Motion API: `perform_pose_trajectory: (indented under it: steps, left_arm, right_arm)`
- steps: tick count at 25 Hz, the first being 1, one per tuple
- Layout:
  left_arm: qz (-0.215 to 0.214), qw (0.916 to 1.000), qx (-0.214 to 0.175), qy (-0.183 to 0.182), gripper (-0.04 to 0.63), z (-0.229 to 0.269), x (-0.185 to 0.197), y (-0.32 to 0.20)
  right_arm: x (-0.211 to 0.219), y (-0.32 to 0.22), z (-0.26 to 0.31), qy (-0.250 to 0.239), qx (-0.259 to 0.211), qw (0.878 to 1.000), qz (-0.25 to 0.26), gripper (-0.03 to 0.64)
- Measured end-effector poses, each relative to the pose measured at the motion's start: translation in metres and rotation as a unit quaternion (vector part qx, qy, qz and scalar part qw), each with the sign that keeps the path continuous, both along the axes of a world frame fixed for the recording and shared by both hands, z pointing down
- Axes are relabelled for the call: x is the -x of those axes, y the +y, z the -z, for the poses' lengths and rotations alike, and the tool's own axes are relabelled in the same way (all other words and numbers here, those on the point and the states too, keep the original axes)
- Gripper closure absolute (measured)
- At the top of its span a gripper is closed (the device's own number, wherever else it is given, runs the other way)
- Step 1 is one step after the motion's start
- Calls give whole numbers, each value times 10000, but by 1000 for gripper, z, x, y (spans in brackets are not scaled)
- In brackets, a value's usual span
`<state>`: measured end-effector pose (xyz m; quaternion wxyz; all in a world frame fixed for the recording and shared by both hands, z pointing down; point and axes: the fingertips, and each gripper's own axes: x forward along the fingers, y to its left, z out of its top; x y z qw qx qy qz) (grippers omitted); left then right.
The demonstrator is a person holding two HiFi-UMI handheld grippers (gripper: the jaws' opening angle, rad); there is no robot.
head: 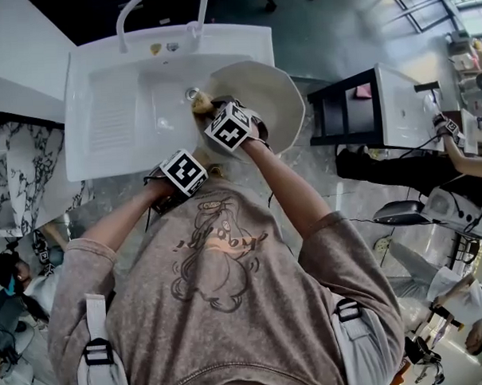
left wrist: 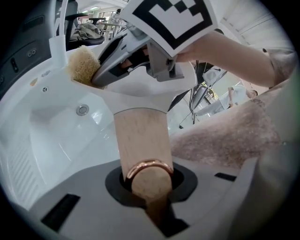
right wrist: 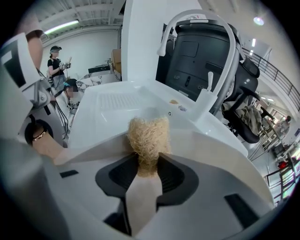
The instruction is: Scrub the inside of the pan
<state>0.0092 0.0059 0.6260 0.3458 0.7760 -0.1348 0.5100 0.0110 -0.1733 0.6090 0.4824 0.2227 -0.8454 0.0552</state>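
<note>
The left hand-held gripper (left wrist: 150, 185) is clamped on the end of the pan's wooden handle (left wrist: 140, 136), which carries a copper ring. That forearm angles in from the left, bent at the elbow and close to the chest. Just ahead of it and to its right, the right hand-held gripper (right wrist: 146, 171) is closed on a straw-coloured scrubber (right wrist: 149, 133). Its forearm stretches forward over the pan (head: 273, 94). The scrubber's tuft sticks out past the jaws and presses against the pan's pale inside. The pan is held tilted over the right edge of the white sink (head: 118, 113), beyond both hand-held grippers, with the arched tap (right wrist: 225, 47) farther still.
</note>
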Motion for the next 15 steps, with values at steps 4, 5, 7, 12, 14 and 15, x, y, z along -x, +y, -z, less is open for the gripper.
perform_pose_trajectory:
  steps: [4, 5, 7, 12, 14, 15]
  left_arm:
    - [23, 9999, 117, 41, 541, 1, -2, 2]
    - [26, 9999, 128, 56, 541, 1, -2, 3]
    - [32, 9999, 139, 76, 541, 1, -3, 4]
    - [68, 9998, 155, 129, 541, 2, -4, 6]
    - [75, 9998, 147, 140, 541, 2, -4, 6]
    - [76, 9998, 137, 145, 541, 2, -4, 6]
  right_arm:
    - [-1, -3, -2, 156, -118, 9998, 85, 474]
    - [-1, -3, -3, 188, -134, 9997, 102, 474]
    - [0, -6, -3, 264, -161, 9994, 122, 474]
    - [-3, -25, -6, 529, -286, 9982, 69, 474]
    - [-6, -36, -4, 598, -359, 9976, -3, 474]
    - [-8, -41, -3, 637, -399, 9972, -39, 474]
